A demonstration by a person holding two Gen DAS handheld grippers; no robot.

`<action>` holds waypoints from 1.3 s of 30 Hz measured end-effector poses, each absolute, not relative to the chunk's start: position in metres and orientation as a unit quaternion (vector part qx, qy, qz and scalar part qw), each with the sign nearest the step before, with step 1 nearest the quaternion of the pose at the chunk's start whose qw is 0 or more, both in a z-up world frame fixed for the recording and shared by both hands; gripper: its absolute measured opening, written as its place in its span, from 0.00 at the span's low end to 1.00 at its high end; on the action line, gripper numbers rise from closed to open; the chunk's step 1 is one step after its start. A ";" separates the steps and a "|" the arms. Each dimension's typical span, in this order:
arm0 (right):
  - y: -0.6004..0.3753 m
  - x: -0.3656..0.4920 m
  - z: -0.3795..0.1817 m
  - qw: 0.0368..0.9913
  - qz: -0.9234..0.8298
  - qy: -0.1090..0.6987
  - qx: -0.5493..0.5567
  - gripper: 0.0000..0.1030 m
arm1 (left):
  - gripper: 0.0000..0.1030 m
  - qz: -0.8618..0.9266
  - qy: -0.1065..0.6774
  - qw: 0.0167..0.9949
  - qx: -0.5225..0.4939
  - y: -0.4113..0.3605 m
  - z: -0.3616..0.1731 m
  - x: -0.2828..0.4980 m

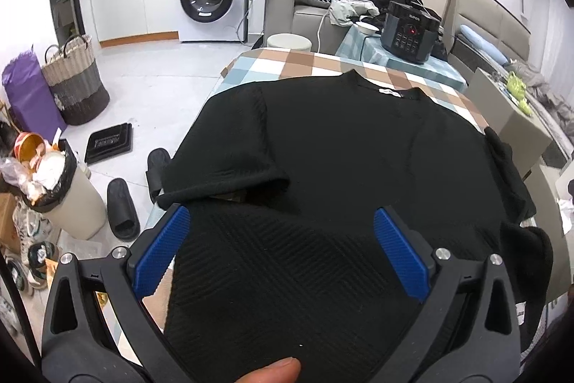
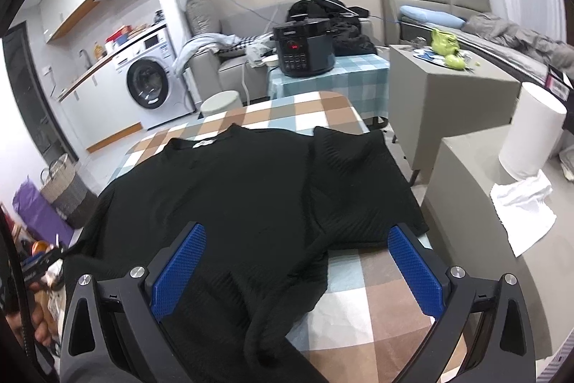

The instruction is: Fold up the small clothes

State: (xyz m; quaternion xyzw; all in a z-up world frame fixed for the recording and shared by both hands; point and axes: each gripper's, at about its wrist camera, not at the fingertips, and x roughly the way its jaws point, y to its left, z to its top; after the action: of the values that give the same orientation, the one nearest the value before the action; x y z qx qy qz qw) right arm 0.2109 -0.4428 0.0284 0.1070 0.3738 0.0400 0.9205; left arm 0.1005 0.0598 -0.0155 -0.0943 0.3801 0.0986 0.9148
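Note:
A black short-sleeved knit top [image 1: 340,160] lies spread on the checked tablecloth [image 1: 297,60], collar at the far end. My left gripper [image 1: 281,221] hovers open above the top's near left part, by the left sleeve [image 1: 229,164]. A fingertip shows at the bottom edge of the left wrist view. In the right wrist view the same top [image 2: 229,189] has its right sleeve [image 2: 358,182] spread flat near the table's right edge. My right gripper [image 2: 296,239] stands open above the lower right hem, where bare tablecloth [image 2: 373,304] shows. Nothing is held between either pair of blue pads.
A black pressure cooker [image 2: 305,47] sits on a second checked table behind. A grey cabinet [image 2: 441,85] and a white paper roll [image 2: 531,135] stand to the right. A waste bin [image 1: 64,192], slippers [image 1: 122,207] and a woven basket [image 1: 75,81] are on the floor at left.

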 end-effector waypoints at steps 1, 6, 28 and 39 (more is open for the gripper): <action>-0.447 0.212 0.028 0.921 0.033 0.372 0.112 1.00 | 0.99 0.103 0.379 0.915 -0.096 0.064 -0.016 0.100; -0.478 0.226 0.020 0.917 0.000 0.368 0.154 1.00 | 0.99 0.129 0.361 0.917 -0.112 0.091 -0.017 0.098; -0.577 0.292 -0.097 0.804 -0.035 0.472 0.359 0.81 | 0.99 0.190 0.392 0.882 -0.178 0.184 -0.058 0.119; -0.563 0.314 -0.098 0.825 -0.103 0.481 0.278 0.11 | 0.99 0.190 0.392 0.882 -0.180 0.189 -0.066 0.127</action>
State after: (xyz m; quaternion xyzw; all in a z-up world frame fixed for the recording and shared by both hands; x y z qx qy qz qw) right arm 0.3136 -0.5629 -0.0983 0.2784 0.4814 -0.1035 0.8247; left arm 0.1268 0.1890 -0.0663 -0.1799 0.3916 0.1904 0.8821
